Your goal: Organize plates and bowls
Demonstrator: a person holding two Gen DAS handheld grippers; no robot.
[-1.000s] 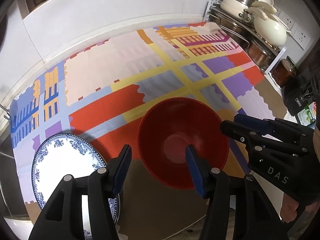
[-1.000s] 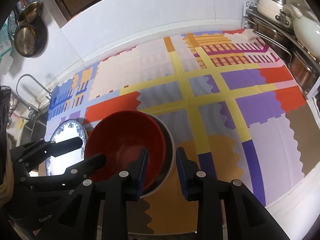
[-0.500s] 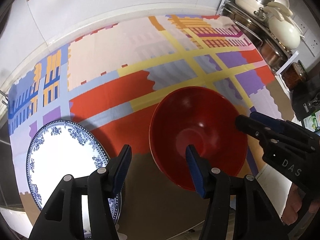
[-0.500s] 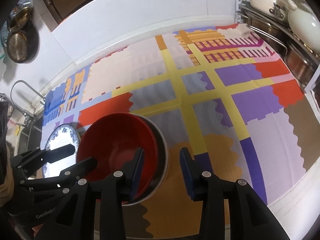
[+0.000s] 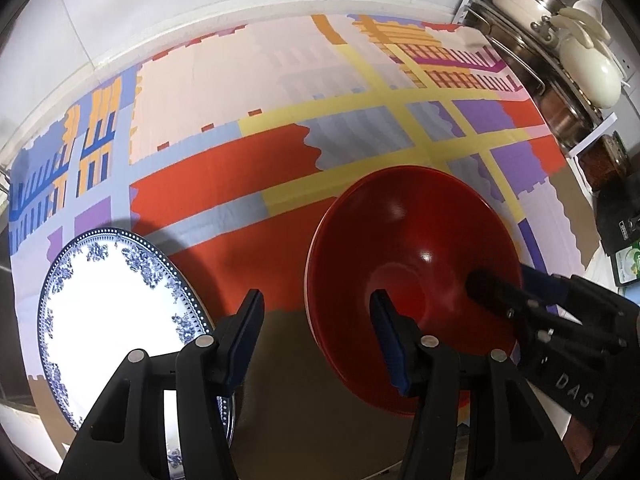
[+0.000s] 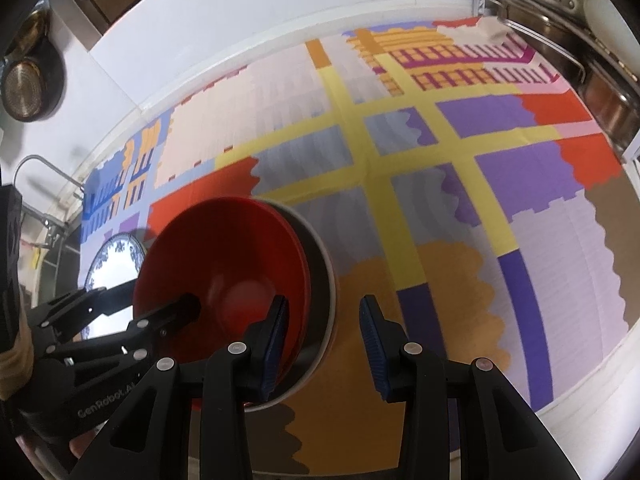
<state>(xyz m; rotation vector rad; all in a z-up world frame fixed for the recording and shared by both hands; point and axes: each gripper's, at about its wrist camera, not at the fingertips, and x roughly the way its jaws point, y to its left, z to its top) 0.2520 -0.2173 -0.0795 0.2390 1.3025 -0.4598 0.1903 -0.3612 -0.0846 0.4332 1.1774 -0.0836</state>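
A red bowl (image 5: 412,264) sits nested in a dark bowl with a pale rim (image 6: 320,264) on the patterned cloth. A blue-and-white plate (image 5: 116,312) lies to its left; it also shows in the right wrist view (image 6: 116,256). My left gripper (image 5: 316,332) is open, its jaws straddling the red bowl's near left rim (image 6: 224,276). My right gripper (image 6: 322,330) is open, its jaws straddling the right rims of the nested bowls. Whether either gripper touches a rim is unclear.
A metal rack with pots and a cream kettle (image 5: 588,60) stands at the far right. A jar (image 5: 604,156) sits beside it. A sink tap (image 6: 44,176) and hanging strainer (image 6: 28,84) are at the left. The white wall (image 5: 200,12) borders the counter behind.
Both grippers have drawn back and up from the bowls. The right gripper's jaws have opened wider. The bowls and plate stay in place.
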